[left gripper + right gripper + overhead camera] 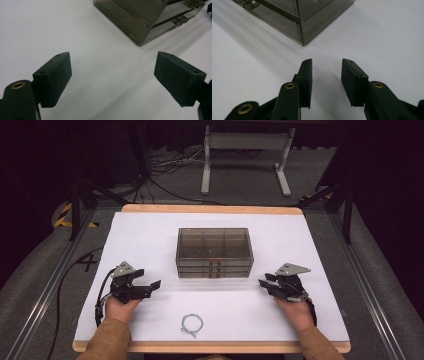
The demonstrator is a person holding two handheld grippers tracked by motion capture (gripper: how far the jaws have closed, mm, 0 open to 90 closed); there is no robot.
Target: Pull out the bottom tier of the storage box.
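Observation:
A smoky clear plastic box with compartments and stacked hinged layers stands closed at the middle of the white table top. My left gripper rests left of the box's front, held by a hand, its jaws pointing right. In the left gripper view it is wide open with nothing between the pads, and the box lies ahead to the upper right. My right gripper sits right of the box's front, pointing left. Its jaws stand a small gap apart over bare table, the box corner ahead.
A small coil of pale blue-grey wire lies near the table's front edge, between the two hands. The wooden table rim shows at the back. A white metal stand and floor cables are beyond the table.

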